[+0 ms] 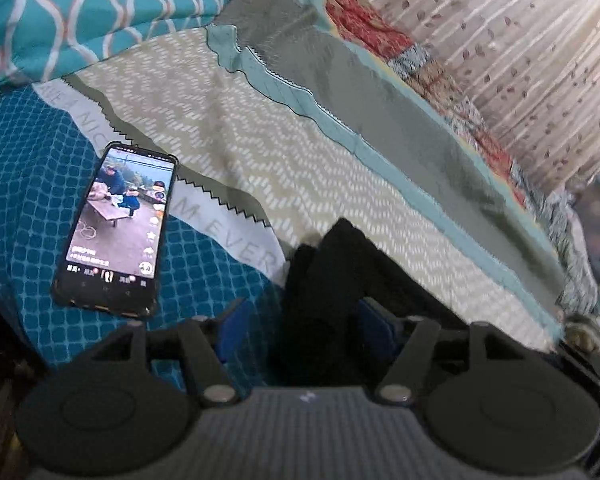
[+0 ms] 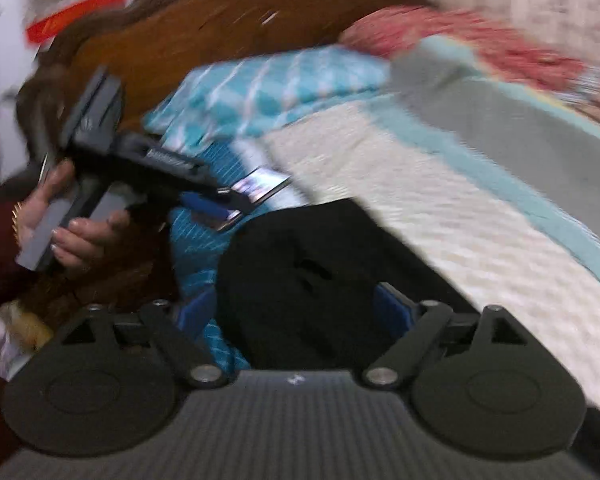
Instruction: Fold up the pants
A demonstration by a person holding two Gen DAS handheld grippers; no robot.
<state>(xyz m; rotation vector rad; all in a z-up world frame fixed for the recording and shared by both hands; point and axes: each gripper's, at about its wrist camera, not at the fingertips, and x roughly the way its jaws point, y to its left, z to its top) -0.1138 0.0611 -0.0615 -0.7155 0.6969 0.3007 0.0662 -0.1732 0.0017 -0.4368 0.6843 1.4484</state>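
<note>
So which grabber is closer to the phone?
Left. The left gripper sits just beside the phone on the bed, with the black pants between its fingers. The right gripper is farther back, behind the pants.

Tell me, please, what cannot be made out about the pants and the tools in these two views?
- Pants: left wrist view, black and featureless; the lower part is hidden behind the left tool.
- Pants' fold state: right wrist view, motion blur.
- Right tool: whether it pinches cloth, hidden by the dark fabric.
- Phone: screen text too small.
</note>
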